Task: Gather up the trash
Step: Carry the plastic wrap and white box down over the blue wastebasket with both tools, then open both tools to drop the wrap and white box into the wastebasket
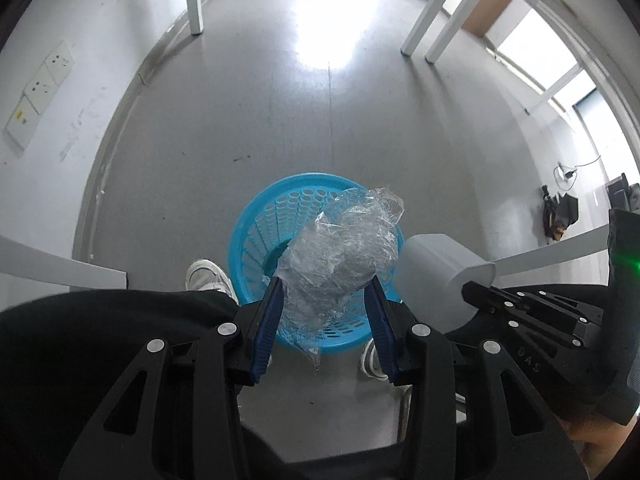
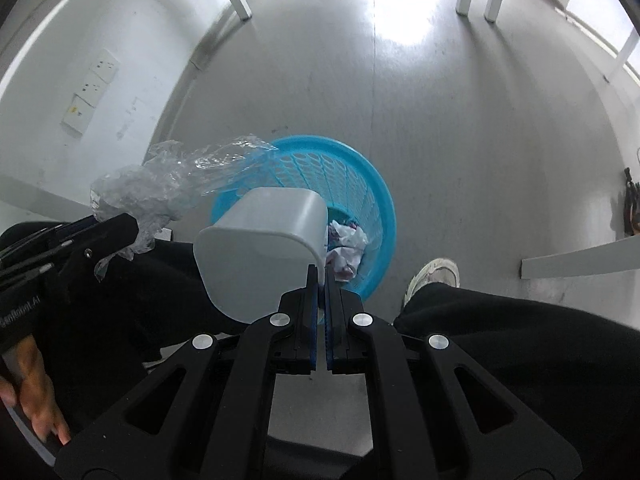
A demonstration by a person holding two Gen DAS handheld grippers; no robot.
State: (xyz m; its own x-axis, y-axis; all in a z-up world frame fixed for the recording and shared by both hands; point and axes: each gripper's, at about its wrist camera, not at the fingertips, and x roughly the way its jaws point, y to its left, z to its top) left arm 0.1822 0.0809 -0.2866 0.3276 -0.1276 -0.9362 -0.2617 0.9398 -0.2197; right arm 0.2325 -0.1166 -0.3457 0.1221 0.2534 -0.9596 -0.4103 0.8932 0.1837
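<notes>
My left gripper [image 1: 326,286] is shut on a crumpled wad of clear plastic wrap [image 1: 344,248], held above the blue perforated basket [image 1: 256,236] on the floor. My right gripper [image 2: 321,274] is shut on the rim of a small grey bin [image 2: 260,248], which is tipped on its side over the blue basket [image 2: 360,184]. Crumpled paper and wrappers [image 2: 346,248] lie in the basket's bottom. In the right wrist view the plastic wrap [image 2: 160,184] and the left gripper's fingers [image 2: 116,228] show at the left. The grey bin [image 1: 436,276] shows at the right of the left wrist view.
A person's black trouser legs [image 2: 500,340] and white shoes [image 1: 208,276] flank the basket. White table legs [image 1: 194,0] stand on the grey floor farther off. A white wall with sockets [image 1: 44,80] runs on the left. A dark bag [image 1: 560,216] lies at the far right.
</notes>
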